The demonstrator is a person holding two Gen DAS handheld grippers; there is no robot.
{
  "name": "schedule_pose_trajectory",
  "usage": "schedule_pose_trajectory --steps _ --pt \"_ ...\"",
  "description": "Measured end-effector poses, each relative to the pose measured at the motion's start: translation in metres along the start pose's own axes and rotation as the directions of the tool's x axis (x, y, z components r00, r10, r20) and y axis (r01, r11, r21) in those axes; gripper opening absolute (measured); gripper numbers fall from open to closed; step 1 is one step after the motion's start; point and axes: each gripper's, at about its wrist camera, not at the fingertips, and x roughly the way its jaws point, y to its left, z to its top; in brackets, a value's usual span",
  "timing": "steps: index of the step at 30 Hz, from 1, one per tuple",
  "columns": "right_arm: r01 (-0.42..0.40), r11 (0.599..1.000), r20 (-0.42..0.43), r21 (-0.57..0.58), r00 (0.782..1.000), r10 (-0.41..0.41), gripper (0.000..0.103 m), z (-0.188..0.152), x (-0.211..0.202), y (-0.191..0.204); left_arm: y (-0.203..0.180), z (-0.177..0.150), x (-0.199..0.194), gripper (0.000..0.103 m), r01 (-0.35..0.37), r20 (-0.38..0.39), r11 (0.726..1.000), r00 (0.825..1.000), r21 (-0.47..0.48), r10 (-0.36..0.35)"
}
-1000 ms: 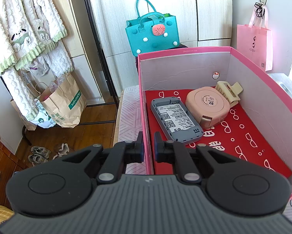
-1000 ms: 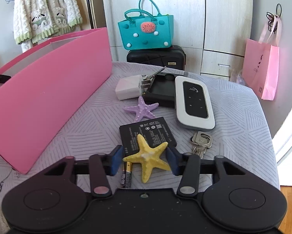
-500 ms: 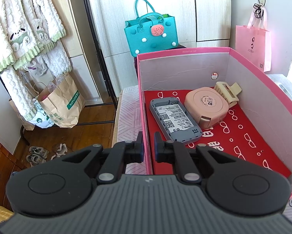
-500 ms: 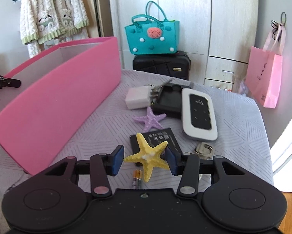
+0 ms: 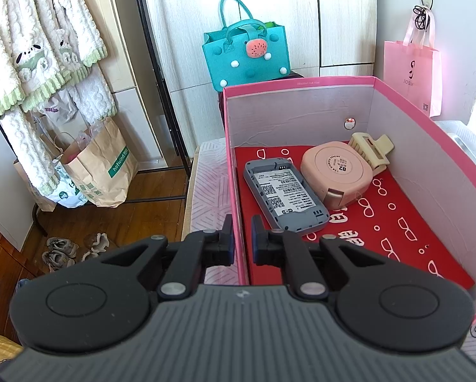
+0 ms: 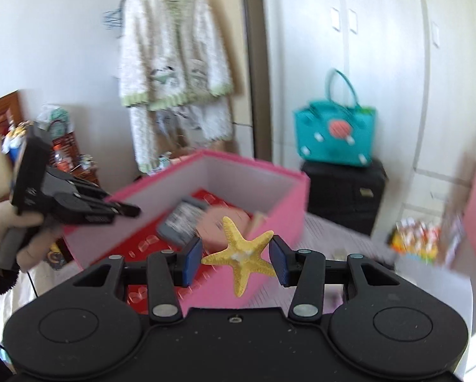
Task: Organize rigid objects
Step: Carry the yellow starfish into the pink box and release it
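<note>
**Yellow starfish in the air, on its way to the pink box**

In the right wrist view my right claw [image 6: 236, 259] pinches the yellow starfish [image 6: 240, 256] by two of its arms; the blue pads touch the arm tips on both sides, and the starfish hangs free in the lower middle of the frame. The picture is blurred, so small details I cannot read. Behind the starfish, in the middle of the frame, stands the pink box [image 6: 279, 203] with its red floor visible.

In the left wrist view my left claw [image 5: 239, 238] is pressed together on the near left wall of the box [image 5: 234, 159], one finger outside and one inside. I judge that it steadies the box. Inside, in the middle of that frame, lie a grey router shell [image 5: 285, 195], a pink round case [image 5: 336, 170] touching it on the right, and a beige hair clip [image 5: 370, 151] behind the case, near the back corner.

The step in hand, as I judge it, is the carrying of the starfish toward the box. The next move calls for bringing it over the rim, above the free red floor at the lower right in the left view, lowering it, and only then spreading the claw. The rim is the risk: a starfish arm may catch on it.
</note>
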Motion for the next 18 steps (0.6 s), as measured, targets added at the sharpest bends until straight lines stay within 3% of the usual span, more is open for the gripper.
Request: schedule_pose_trajectory --steps 6,12,18 --pt "-0.080 0.993 -0.093 -0.086 0.993 0.072 0.052 0.019 0.047 0.018 0.000 0.000 0.001 0.009 0.003 -0.001 1.000 1.000 0.000 -0.003" --pt "-0.028 0.967 -0.199 -0.252 0.980 -0.024 0.052 0.018 0.098 0.031 -0.001 -0.001 0.002 0.009 0.004 -0.002 1.000 1.000 -0.003 -0.004" --pt "-0.033 0.956 -0.307 -0.292 0.950 -0.061 0.052 0.013 0.121 0.030 -0.001 -0.003 0.003 0.009 0.012 0.000 1.000 1.000 -0.011 -0.012"
